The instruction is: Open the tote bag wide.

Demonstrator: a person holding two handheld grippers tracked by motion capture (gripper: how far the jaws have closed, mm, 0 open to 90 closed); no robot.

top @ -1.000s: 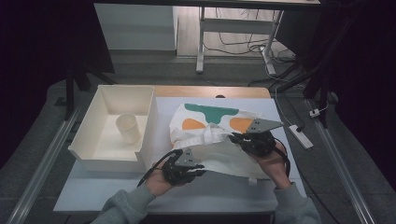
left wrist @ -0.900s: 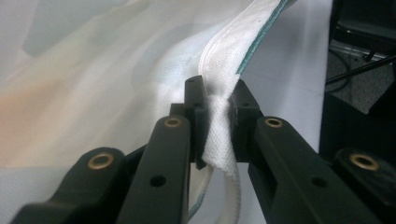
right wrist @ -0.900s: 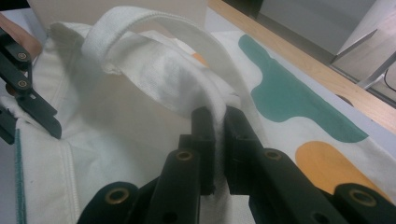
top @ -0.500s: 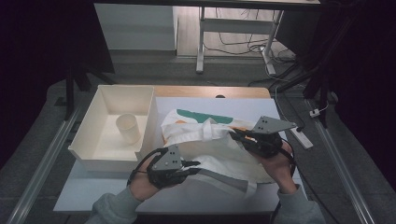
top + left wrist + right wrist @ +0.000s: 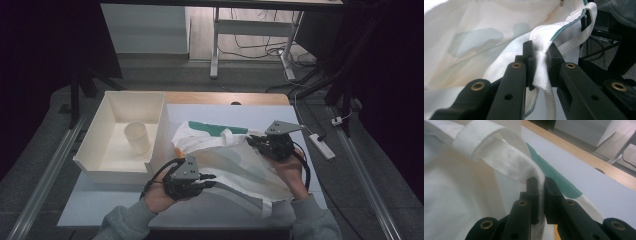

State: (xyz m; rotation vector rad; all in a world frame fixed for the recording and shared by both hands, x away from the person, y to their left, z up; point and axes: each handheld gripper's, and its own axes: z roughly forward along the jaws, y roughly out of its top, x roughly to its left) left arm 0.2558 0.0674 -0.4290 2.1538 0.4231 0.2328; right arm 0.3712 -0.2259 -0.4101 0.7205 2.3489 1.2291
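Left tool (image 5: pixel 210 181) has lifted the cloth bag (image 5: pixel 235 160), hiding its print.

Counted: one white cloth bag (image 5: pixel 235 165) with two strap handles, two grippers, left (image 5: pixel 207 181) and right (image 5: pixel 252 141), one white bin (image 5: pixel 150 105), one cup (image 5: pixel 137 137) inside it, one power strip (image 5: pixel 321 146), one table (image 5: pixel 100 210).

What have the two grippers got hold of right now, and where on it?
Both are shut on the white tote bag: the left gripper clamps a bunched strap, the right gripper clamps the bag's edge below a strap loop.
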